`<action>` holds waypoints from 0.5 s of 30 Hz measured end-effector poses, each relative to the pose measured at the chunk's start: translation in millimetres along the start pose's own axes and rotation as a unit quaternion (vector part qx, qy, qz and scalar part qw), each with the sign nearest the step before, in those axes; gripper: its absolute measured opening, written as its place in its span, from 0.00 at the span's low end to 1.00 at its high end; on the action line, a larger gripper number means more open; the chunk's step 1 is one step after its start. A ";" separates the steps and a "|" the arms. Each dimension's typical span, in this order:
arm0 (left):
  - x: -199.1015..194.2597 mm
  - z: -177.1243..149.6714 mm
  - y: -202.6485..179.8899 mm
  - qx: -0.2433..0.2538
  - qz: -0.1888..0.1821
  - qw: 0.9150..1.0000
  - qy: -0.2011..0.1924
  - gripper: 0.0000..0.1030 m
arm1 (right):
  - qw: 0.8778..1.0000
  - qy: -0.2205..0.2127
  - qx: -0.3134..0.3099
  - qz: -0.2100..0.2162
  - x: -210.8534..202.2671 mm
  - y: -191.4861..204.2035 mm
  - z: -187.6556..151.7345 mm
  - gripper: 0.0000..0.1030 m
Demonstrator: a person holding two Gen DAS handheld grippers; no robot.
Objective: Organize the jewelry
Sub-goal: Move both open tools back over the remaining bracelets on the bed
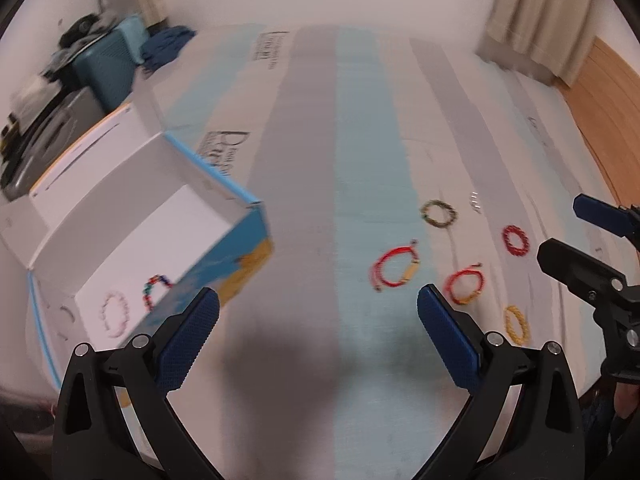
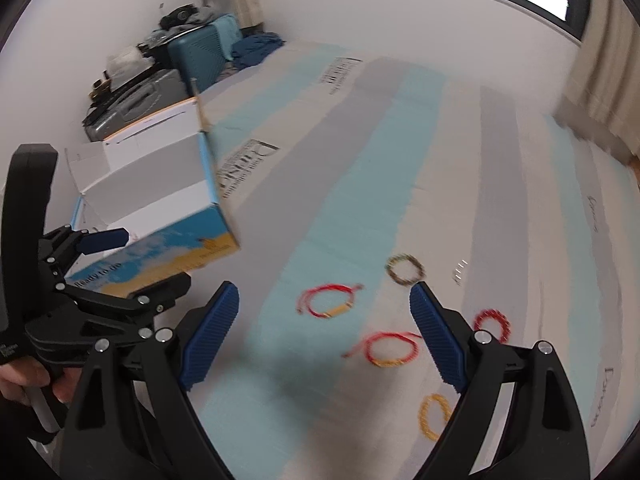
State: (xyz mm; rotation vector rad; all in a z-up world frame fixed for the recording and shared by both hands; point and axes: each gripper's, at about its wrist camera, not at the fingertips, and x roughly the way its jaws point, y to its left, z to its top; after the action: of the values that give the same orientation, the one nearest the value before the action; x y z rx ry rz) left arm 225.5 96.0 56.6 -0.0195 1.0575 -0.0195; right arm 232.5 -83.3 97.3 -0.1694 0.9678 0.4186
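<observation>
Several bracelets lie on the striped cover: a red cord one with a gold bar [image 1: 394, 270] [image 2: 328, 300], a red-and-gold one [image 1: 466, 286] [image 2: 392, 348], a dark red beaded one [image 1: 515, 241] [image 2: 494, 322], a yellow beaded one [image 1: 517, 324] [image 2: 434, 416] and a dark olive one [image 1: 439, 213] [image 2: 405, 269]. An open white-and-blue box [image 1: 224, 208] [image 2: 160, 184] at the left holds a pink bracelet [image 1: 115, 315] and a multicoloured one [image 1: 156, 290]. My left gripper [image 1: 318, 312] is open and empty beside the box. My right gripper [image 2: 324, 304] is open and empty above the bracelets.
The bed's striped cover [image 1: 312, 140] stretches away to the wall. Suitcases and clutter [image 2: 192, 56] stand behind the box at the far left. A curtain [image 1: 540, 20] hangs at the far right beside a wooden floor [image 1: 608, 112]. Small silver pieces [image 1: 475, 202] lie near the olive bracelet.
</observation>
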 end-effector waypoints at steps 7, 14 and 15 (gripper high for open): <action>24.8 -3.5 -51.8 0.039 -0.024 0.999 0.010 0.94 | 0.999 0.012 0.031 -0.017 1.1 -57.7 -33.8 0.81; 56.4 -8.6 -91.8 0.070 -0.047 0.996 0.023 0.94 | 0.998 0.027 0.048 -0.024 13.7 -93.9 -63.2 0.81; 59.7 -8.6 -95.9 0.073 -0.050 0.996 0.024 0.94 | 0.998 0.029 0.049 -0.024 16.6 -98.6 -68.0 0.81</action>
State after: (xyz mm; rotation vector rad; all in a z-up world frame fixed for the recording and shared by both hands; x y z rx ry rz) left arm 246.6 -1.4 2.9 0.0609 1.1001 -0.1899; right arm 230.2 -190.3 41.0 -0.1158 1.0374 0.3222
